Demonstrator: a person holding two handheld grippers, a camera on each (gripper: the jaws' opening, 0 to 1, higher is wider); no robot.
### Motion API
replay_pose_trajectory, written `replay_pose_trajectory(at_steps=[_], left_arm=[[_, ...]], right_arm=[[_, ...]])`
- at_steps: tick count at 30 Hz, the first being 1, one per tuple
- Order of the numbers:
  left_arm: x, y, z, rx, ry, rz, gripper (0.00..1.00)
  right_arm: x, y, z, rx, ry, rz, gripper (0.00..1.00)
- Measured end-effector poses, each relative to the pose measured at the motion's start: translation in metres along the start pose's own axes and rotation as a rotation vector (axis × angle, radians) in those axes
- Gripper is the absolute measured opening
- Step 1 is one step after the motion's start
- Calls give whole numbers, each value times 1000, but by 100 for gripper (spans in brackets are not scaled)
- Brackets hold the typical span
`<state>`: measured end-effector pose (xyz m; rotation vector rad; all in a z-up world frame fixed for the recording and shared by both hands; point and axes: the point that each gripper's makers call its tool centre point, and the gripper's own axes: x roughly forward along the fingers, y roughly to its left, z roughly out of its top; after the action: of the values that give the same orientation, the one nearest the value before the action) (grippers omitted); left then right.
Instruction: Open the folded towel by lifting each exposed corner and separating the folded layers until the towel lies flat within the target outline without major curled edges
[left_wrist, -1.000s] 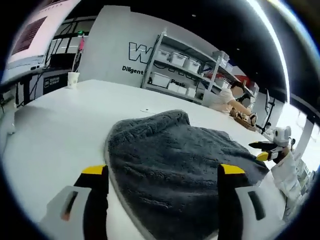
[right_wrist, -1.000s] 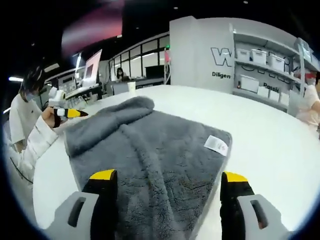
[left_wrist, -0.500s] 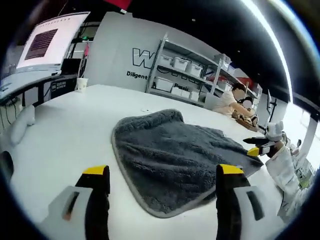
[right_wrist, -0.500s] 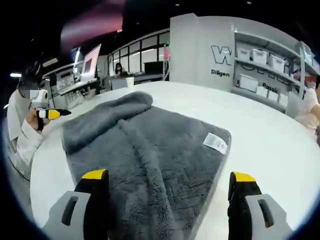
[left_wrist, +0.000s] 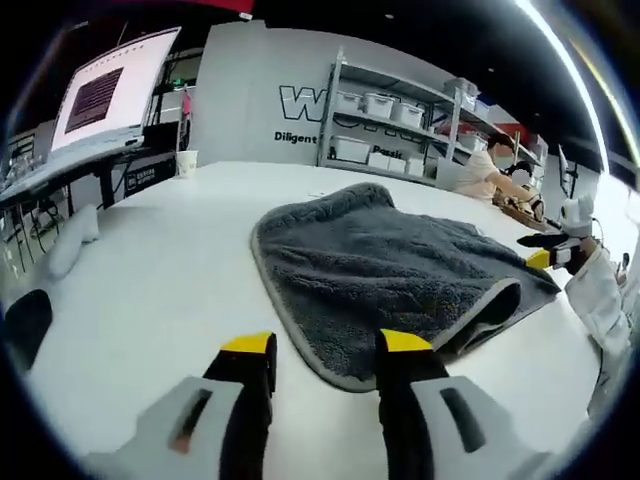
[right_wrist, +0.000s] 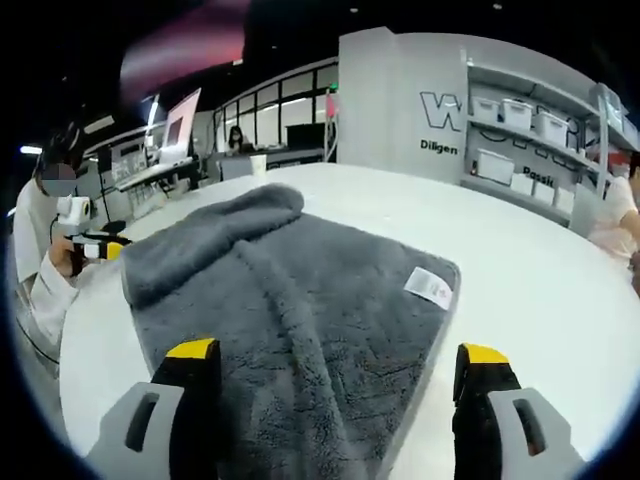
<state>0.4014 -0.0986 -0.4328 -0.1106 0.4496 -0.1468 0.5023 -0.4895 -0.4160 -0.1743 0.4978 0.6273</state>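
A folded grey fleece towel (right_wrist: 300, 320) lies on the white round table (left_wrist: 150, 270). Left gripper (left_wrist: 328, 345) jaws partly closed, empty; right gripper (right_wrist: 340, 352) wide apart. Next, probably, lift a corner.

A: Where's your towel (left_wrist: 400, 270)?
B: On the table (left_wrist: 150, 270), just ahead of your left gripper (left_wrist: 325, 345); its near edge sits between the jaw tips.
A: And your right gripper (right_wrist: 340, 352)?
B: Over the towel's other end, the label (right_wrist: 432, 284) ahead to the right. Shelving (left_wrist: 400, 130) stands behind the table.
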Motion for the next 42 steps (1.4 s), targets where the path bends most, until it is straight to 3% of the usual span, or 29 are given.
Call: replay_pose_trajectory(at_steps=[12,16,22,27,42], left_arm=[[2,11,-3,78,-3,50,12],[3,8,-3,95,-9,34,6],[3,7,-2,172,8,40,5],[-1,18,-1,226,26,88,5],[-7,41,1,273,33,163,5]], right_arm=[[-1,2,1,0,-6,5,95],[0,3,0,-5,3,5,94],[0,3,-1,-6,7,4,94],[1,3,-1,-9,11,5,94],[3,6,-7,-21,35,16,94]])
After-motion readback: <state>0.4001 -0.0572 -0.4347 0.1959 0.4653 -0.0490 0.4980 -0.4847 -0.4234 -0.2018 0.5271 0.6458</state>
